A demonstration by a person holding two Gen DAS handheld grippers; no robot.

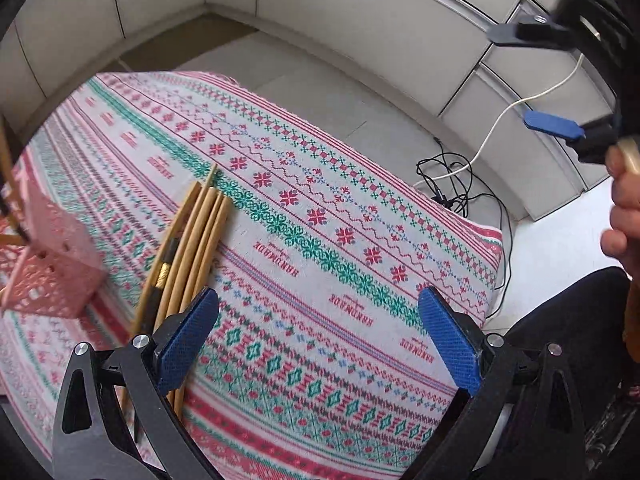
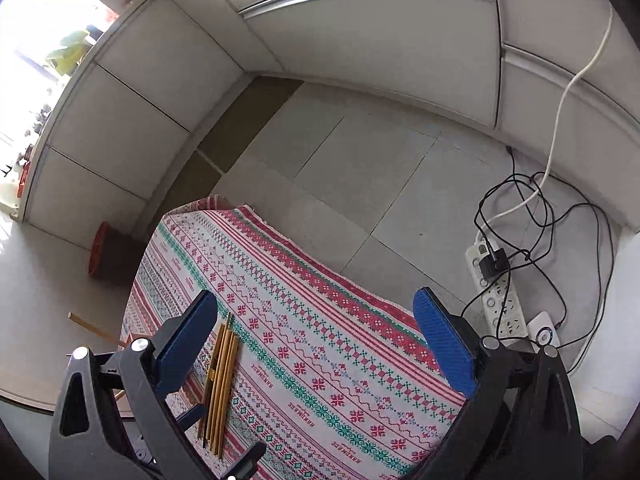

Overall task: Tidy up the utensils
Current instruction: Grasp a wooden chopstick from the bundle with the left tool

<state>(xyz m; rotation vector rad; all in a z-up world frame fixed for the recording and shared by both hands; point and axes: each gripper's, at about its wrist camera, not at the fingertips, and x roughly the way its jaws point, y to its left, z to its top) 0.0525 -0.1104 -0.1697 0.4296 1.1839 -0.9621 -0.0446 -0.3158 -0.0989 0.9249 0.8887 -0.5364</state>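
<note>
In the left wrist view, the left gripper (image 1: 318,334) is seen with its jaws wide apart and nothing is held between them. Under it the tabletop is covered by a patterned cloth (image 1: 320,208) in red, green and white. A bundle of bamboo chopsticks (image 1: 192,240) is laid on this cloth, just beside the left blue pad (image 1: 188,344), and its near ends are hidden behind that finger. A pink perforated basket (image 1: 52,264) is seen at the left edge, blurred, with some sticks standing in it. At the upper right the right gripper (image 1: 532,80) is visible, its jaws apart and empty.

In the right wrist view, the right gripper (image 2: 316,344) is seen high over the tabletop with its jaws wide apart and empty. The chopsticks (image 2: 222,384) are seen lying together on the cloth (image 2: 320,320), near its left edge. A white power strip (image 2: 500,292) with black cables is lying on the floor at the right.
</note>
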